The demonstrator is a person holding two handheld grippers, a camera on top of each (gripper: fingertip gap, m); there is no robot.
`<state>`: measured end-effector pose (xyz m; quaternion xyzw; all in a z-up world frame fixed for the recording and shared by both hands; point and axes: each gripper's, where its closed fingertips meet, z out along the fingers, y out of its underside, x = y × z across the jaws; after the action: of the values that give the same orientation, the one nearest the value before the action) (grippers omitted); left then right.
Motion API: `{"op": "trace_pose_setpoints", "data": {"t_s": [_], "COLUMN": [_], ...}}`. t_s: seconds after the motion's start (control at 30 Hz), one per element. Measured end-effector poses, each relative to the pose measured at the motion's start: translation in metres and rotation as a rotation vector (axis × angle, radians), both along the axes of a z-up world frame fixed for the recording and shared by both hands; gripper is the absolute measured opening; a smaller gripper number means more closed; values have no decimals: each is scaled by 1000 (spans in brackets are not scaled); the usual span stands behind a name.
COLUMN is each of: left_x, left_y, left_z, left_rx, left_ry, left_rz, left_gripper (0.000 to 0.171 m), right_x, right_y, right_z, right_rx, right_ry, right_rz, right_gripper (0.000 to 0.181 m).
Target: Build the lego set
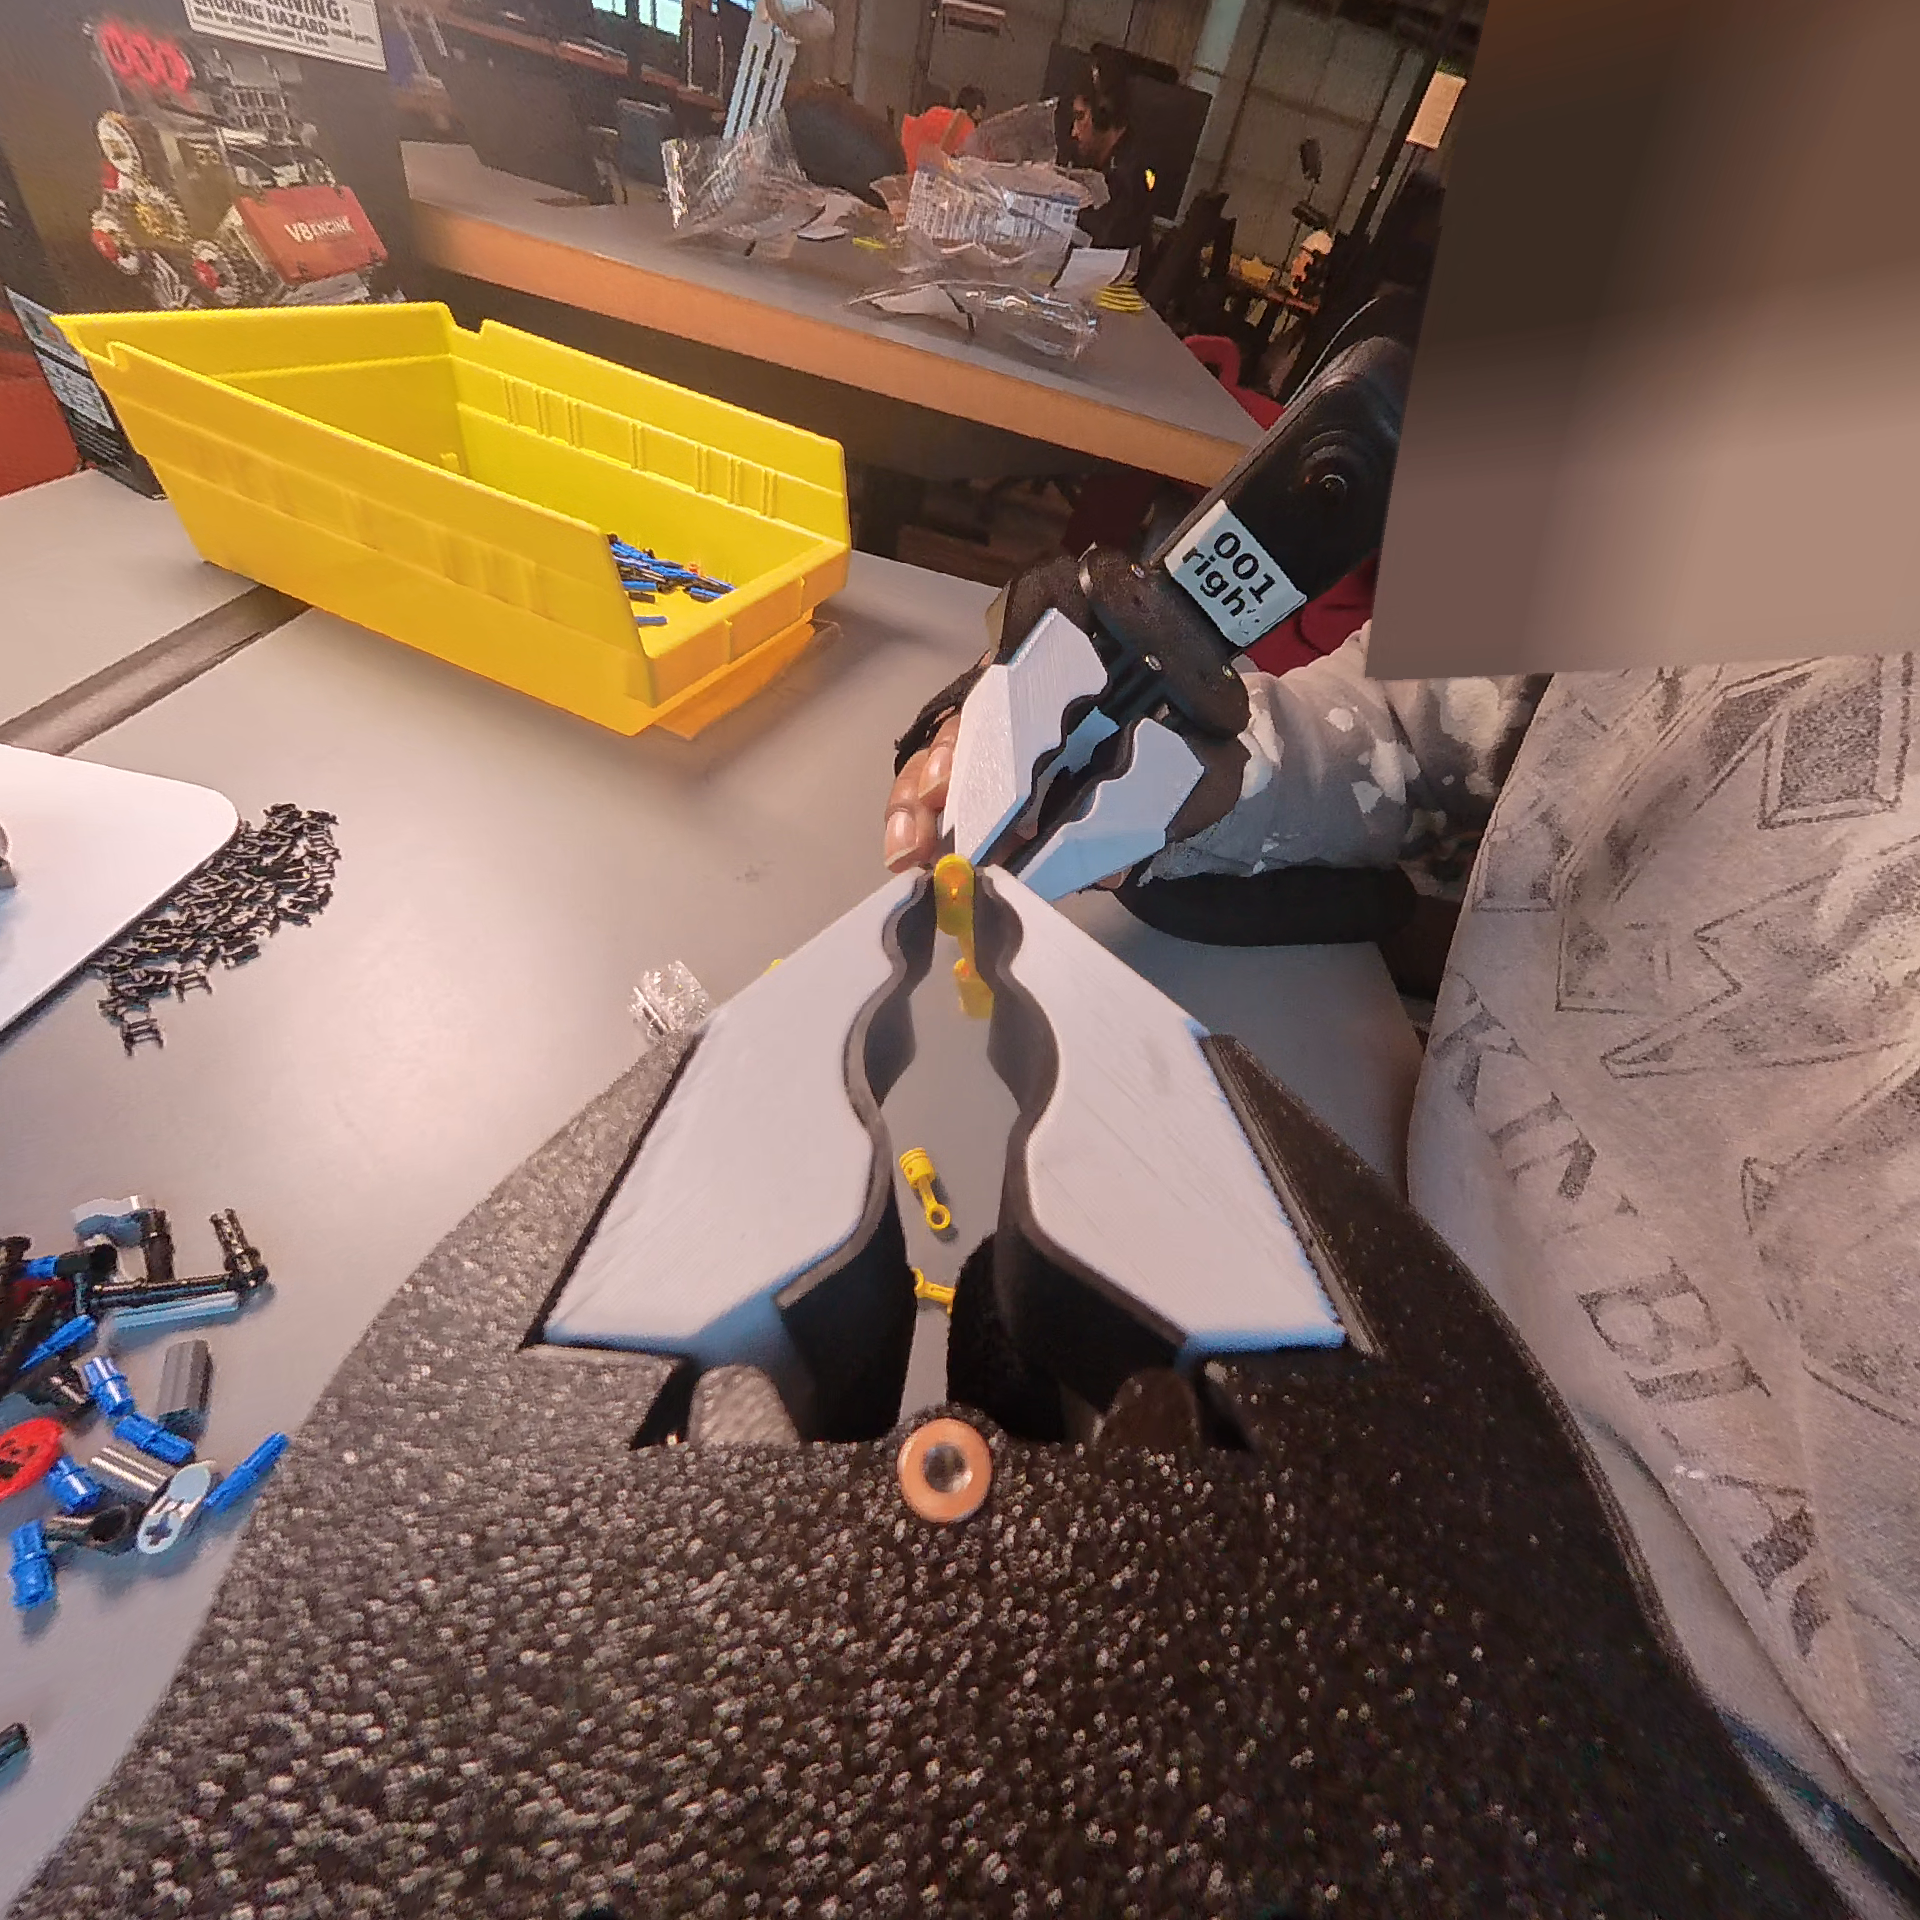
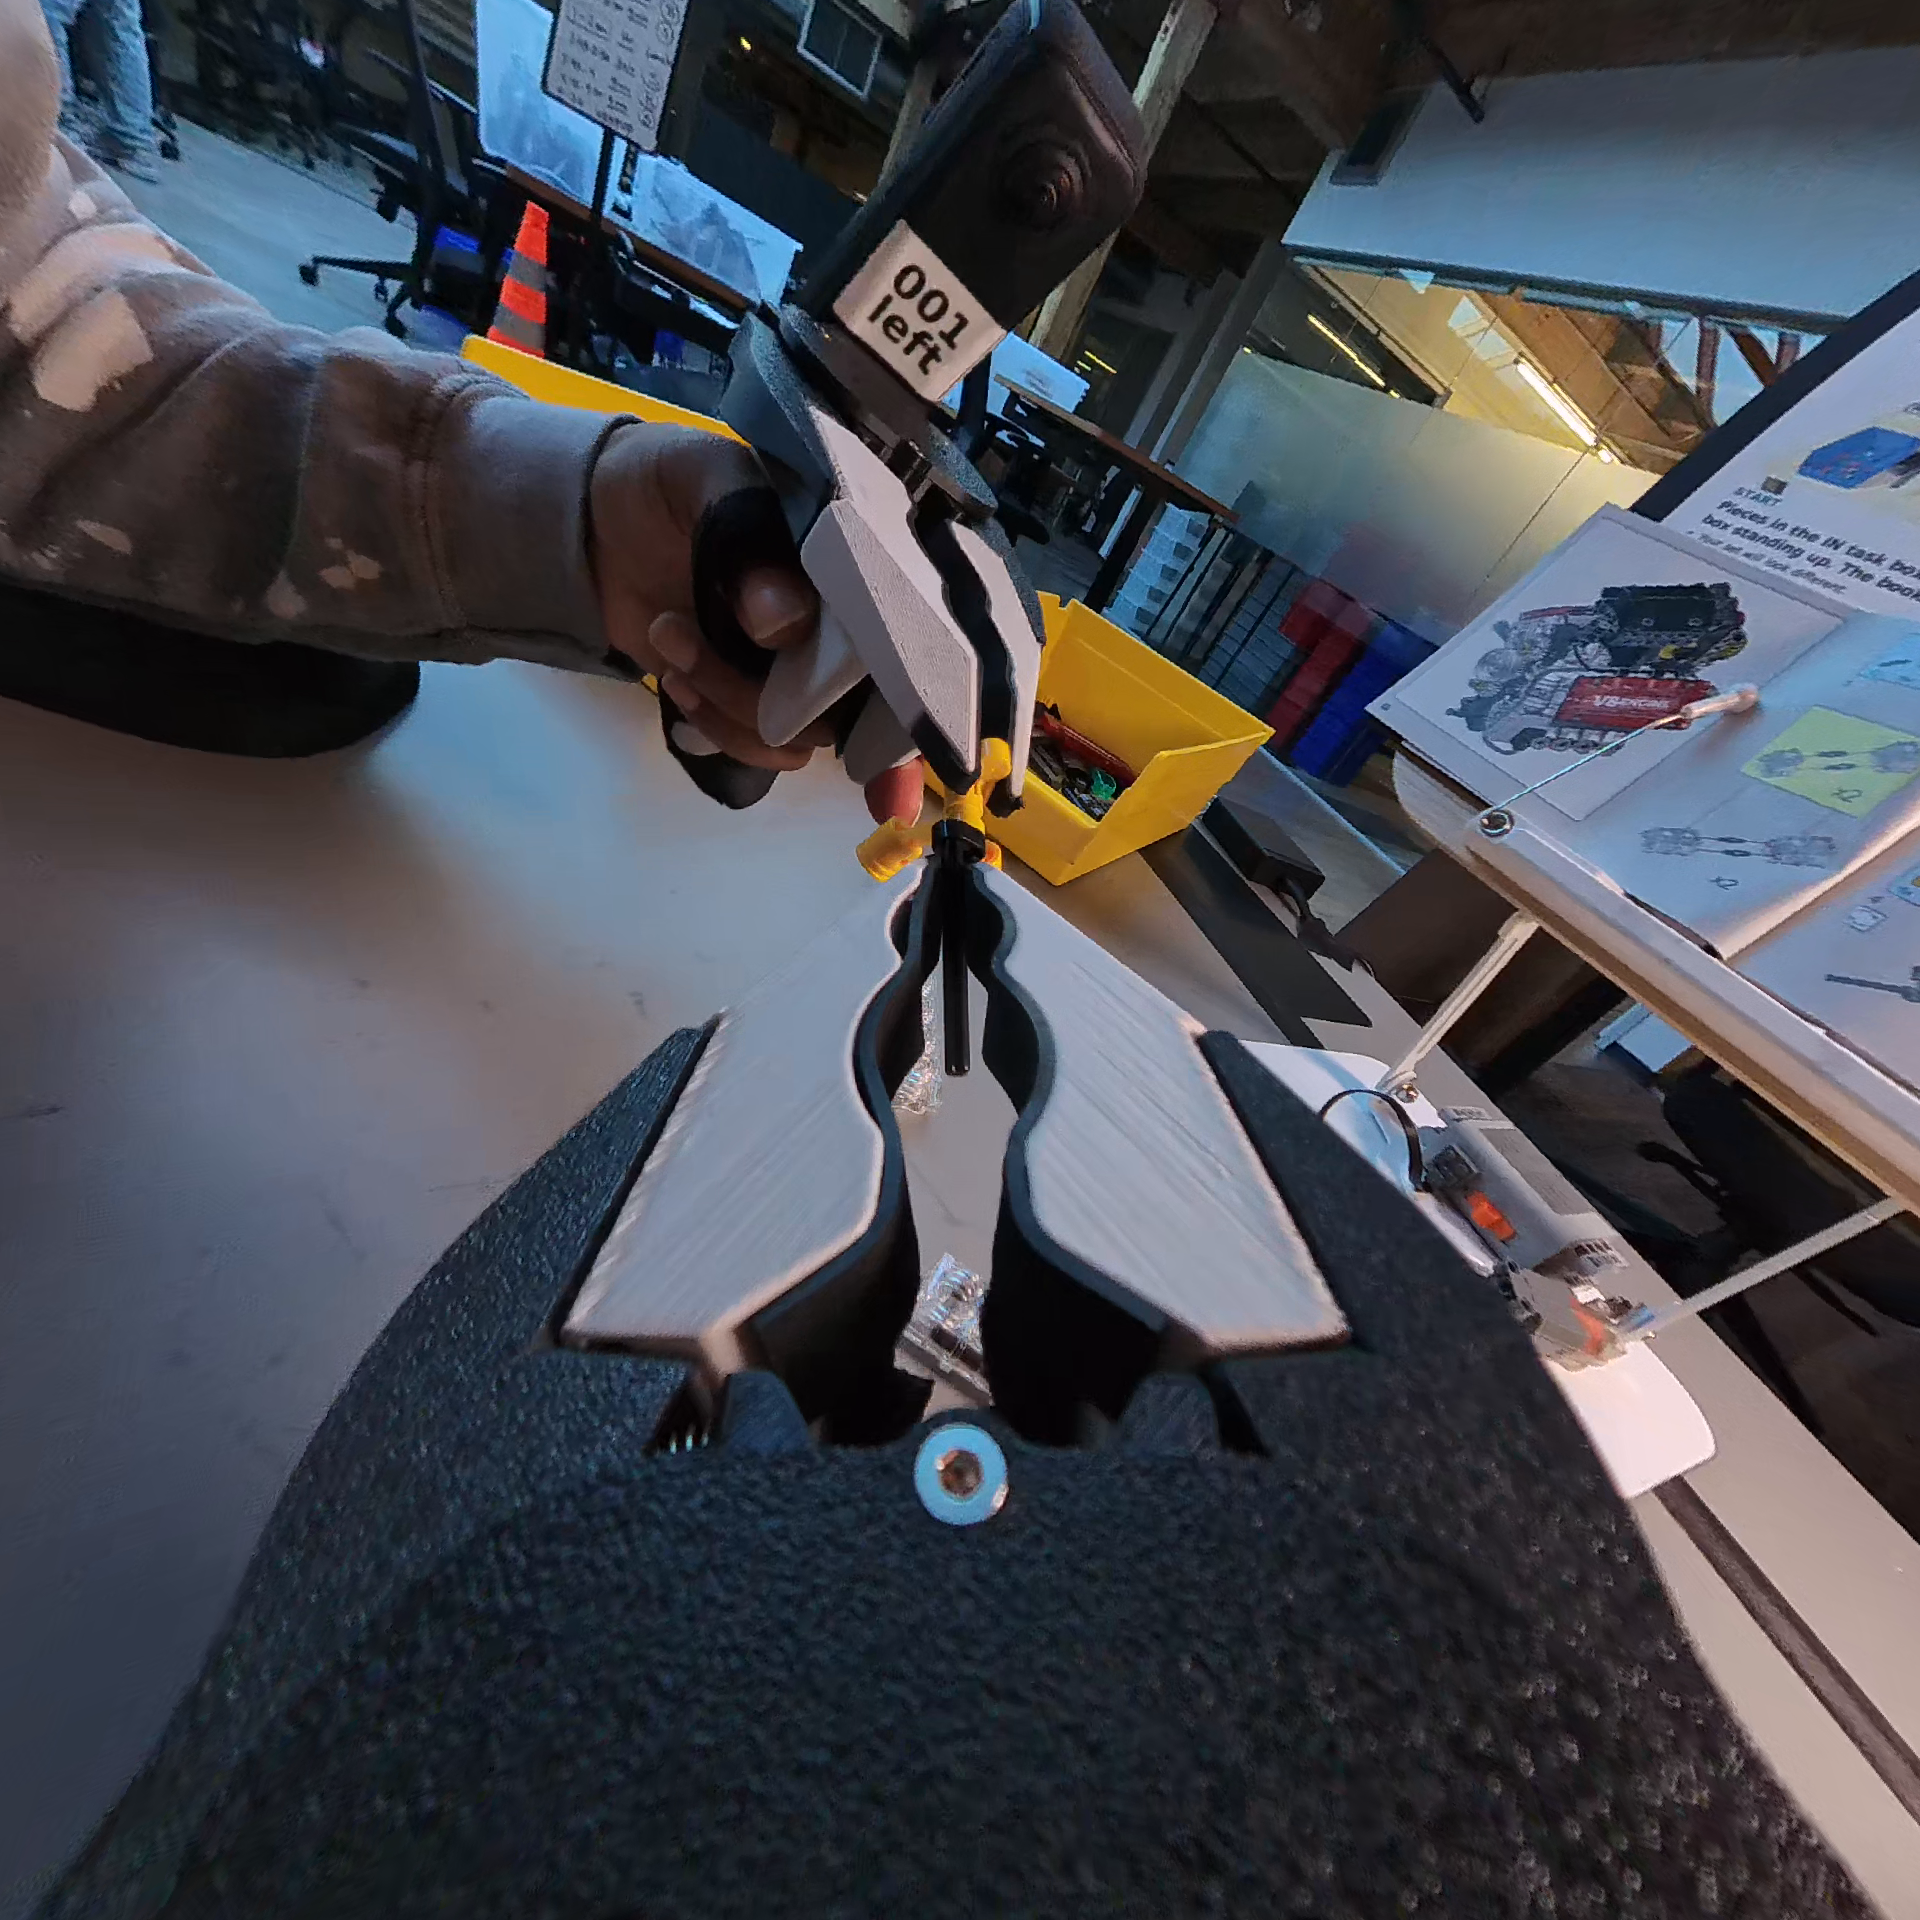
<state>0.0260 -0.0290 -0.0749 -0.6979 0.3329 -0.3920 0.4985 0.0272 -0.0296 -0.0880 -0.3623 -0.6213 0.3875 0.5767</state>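
Observation:
My left gripper [image 1: 951, 883] is shut on a small yellow rod piece [image 1: 958, 914], held above the grey table [image 1: 499, 831]. My right gripper [image 2: 956, 868] is shut on a thin black axle [image 2: 954, 987]. The axle's far end meets the yellow piece [image 2: 971, 805], which the left gripper [image 2: 982, 774] holds from above in the right wrist view. The two grippers are tip to tip; the right gripper [image 1: 1003, 868] shows just beyond my left fingertips. A yellow piston [image 1: 920, 1169] and another yellow bit [image 1: 932, 1291] lie on the table below the left gripper.
A yellow bin [image 1: 468, 499] with small parts stands at the back left. A pile of black pins [image 1: 218, 914] lies beside a white board [image 1: 94, 862], with loose blue and black parts [image 1: 104, 1403] nearer. An instruction booklet on a stand [image 2: 1662, 727] is at the right. Less than 4 cm separates the two grippers' tips.

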Motion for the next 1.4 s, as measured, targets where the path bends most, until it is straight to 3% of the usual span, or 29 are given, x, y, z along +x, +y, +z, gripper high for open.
{"op": "trace_pose_setpoints", "data": {"t_s": [0.27,0.87,1.0,1.07,1.17,1.4], "left_x": [1,1,-1,-19,-25,-21], "left_y": [-3,-7,-9,-5,-4,5], "left_z": [-11,-26,-26,-14,-10,4], "left_rx": [19,-8,12,31,74,82], "left_ry": [116,225,294,292,352,135], "left_rz": [-18,-64,-72,-15,5,25], "left_gripper": [7,7,7,7,7,7], "right_x": [2,4,4,11,9,9], "right_y": [-2,-4,-6,10,5,12], "right_z": [-10,-24,-24,-31,-11,-8], "right_rx": [-37,-81,-89,-104,-120,-178], "right_ry": [-42,-87,-93,-113,-37,-2], "right_rz": [40,99,116,70,82,67], "right_gripper": [2,3,2,2,4,4]}}
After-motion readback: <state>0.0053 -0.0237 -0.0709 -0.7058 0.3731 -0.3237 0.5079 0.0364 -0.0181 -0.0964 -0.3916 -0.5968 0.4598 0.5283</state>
